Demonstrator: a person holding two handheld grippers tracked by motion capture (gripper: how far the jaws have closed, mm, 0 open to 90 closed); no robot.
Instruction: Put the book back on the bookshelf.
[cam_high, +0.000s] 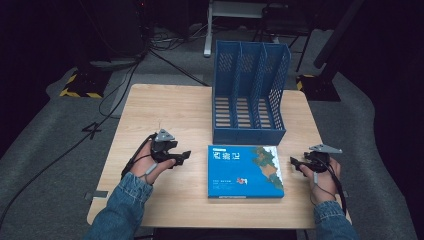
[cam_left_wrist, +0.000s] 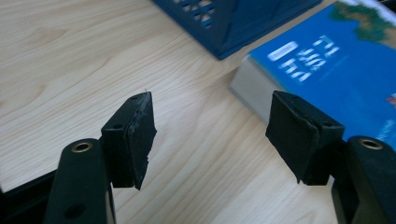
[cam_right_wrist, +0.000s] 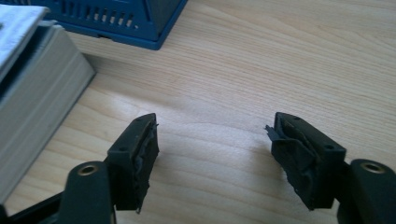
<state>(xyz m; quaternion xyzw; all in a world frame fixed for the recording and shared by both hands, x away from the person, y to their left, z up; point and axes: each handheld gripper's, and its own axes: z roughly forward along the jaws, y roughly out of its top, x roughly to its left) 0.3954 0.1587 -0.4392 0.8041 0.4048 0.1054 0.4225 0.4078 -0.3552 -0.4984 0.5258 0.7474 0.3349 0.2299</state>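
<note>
Near the middle of the high view, a blue book (cam_high: 245, 171) lies flat on the wooden table (cam_high: 165, 110), just below a blue three-slot file rack (cam_high: 250, 92) standing upright at upper centre. Lower left of the frame, the left gripper (cam_high: 186, 156) rests near the tabletop, just beside the book's left edge, its jaws spread wide with nothing between them. Lower right, the right gripper (cam_high: 294, 163) sits close to the book's right edge, its jaws likewise wide and empty. Both point inward toward the book. Denim sleeves (cam_high: 120, 210) enter from the bottom edge. Cables (cam_high: 115, 85) trail across the grey floor at upper left.
</note>
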